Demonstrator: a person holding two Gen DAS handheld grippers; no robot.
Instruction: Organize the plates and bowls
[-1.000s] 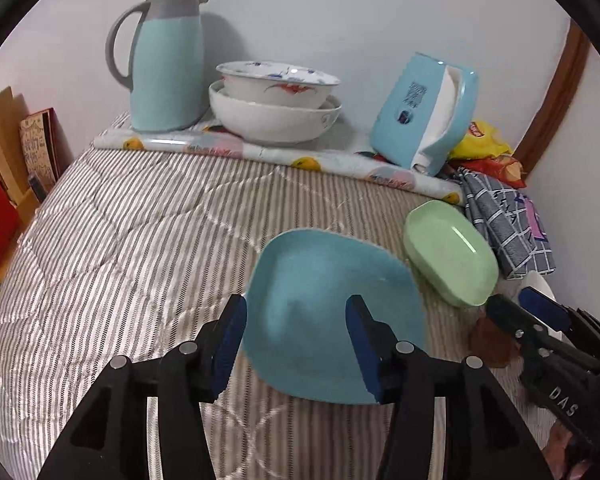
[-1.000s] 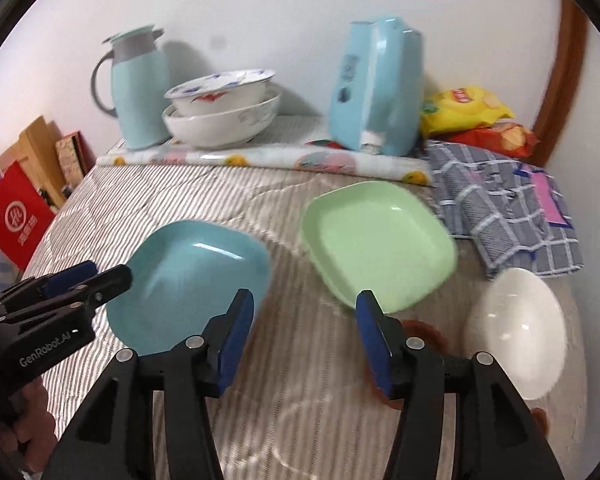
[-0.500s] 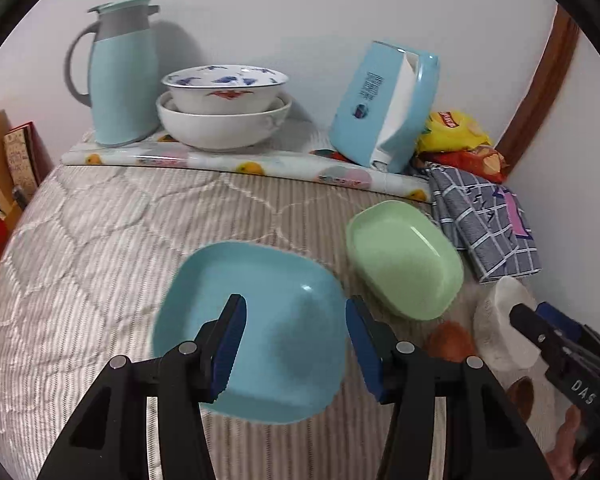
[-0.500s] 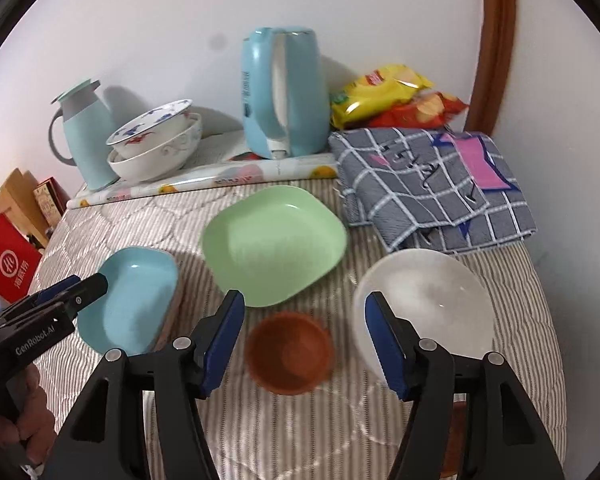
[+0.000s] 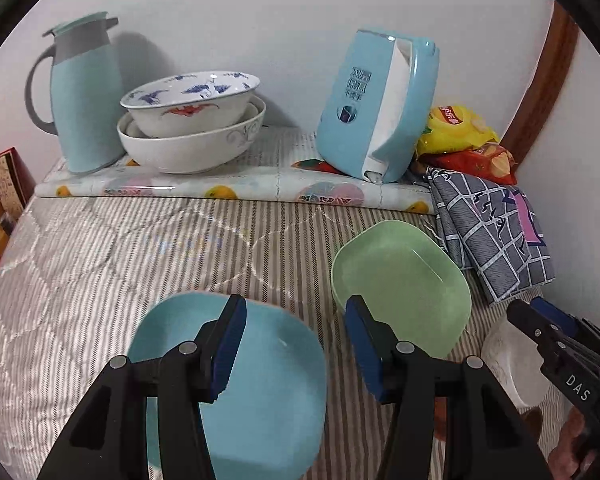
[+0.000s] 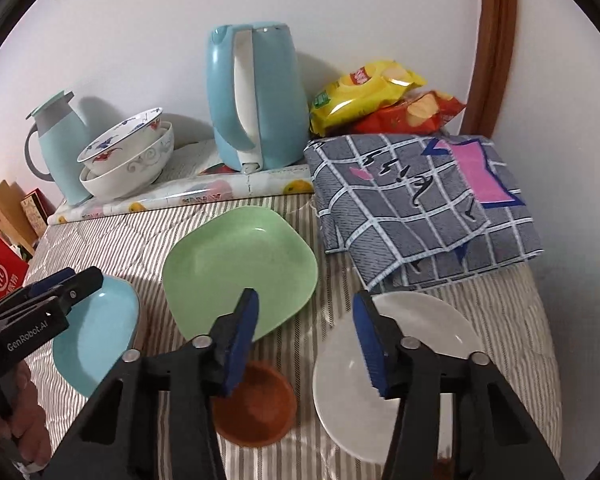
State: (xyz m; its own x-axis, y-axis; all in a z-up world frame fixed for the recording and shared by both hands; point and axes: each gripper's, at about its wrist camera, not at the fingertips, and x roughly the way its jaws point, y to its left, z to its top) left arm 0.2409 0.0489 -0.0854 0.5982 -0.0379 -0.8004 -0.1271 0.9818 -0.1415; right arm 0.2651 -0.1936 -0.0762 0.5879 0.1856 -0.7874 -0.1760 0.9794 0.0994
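Note:
A square blue plate (image 5: pixel 268 384) lies on the striped cloth, a square green plate (image 5: pixel 400 292) to its right. My left gripper (image 5: pixel 294 332) hovers open over the blue plate's right edge, holding nothing. In the right wrist view the green plate (image 6: pixel 240 268) is ahead, a small brown bowl (image 6: pixel 256 408) lies below the left finger, and a white bowl (image 6: pixel 416 344) sits under the right finger. My right gripper (image 6: pixel 304 332) hangs above them, its jaws closing with nothing between them. The blue plate (image 6: pixel 96 328) sits at the left under the left gripper (image 6: pixel 48 292).
Two stacked white patterned bowls (image 5: pixel 192 132), a light blue thermos jug (image 5: pixel 80 96) and a blue kettle (image 5: pixel 380 104) stand on a floral mat along the back wall. A folded checked cloth (image 6: pixel 420 208) and snack bags (image 6: pixel 380 96) fill the back right. Boxes (image 6: pixel 4 276) stand off the left edge.
Both grippers have moved to the right across the cloth. The right one went from over the blue and green plates to over the brown and white bowls; its jaws widened, then narrowed.

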